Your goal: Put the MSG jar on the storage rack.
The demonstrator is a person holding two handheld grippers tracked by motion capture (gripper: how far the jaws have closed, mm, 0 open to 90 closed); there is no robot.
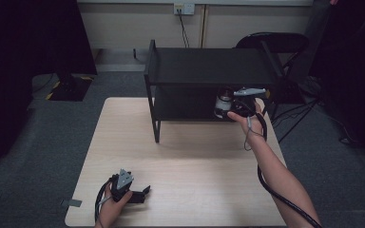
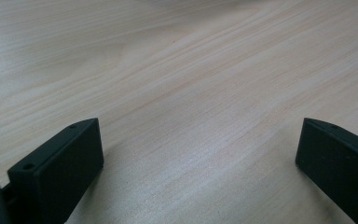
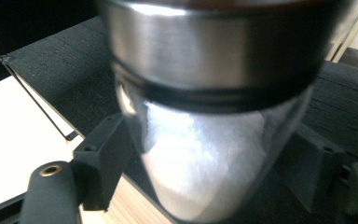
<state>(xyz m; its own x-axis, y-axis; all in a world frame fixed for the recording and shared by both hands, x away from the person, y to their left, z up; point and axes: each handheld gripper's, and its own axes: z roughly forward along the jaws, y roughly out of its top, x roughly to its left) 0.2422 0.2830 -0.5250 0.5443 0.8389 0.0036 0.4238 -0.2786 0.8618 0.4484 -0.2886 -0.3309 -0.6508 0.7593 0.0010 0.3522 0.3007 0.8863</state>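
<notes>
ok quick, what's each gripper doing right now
Left gripper: open, empty, low over the table.
Right gripper: shut on the jar at the shelf.

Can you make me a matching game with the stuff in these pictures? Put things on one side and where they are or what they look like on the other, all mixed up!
Things:
1. jar
2. left hand-held gripper
3. shelf
4. chair

Descriptions:
A. black, standing at the far end of the table
B. open, low over the bare wood near the table's front edge
C. behind the shelf, on the floor
D. see-through with a metal lid and white stuff inside, held between the right hand-held gripper's jaws

Pairs: 1-D, 2-B, 3-A, 4-C
</notes>
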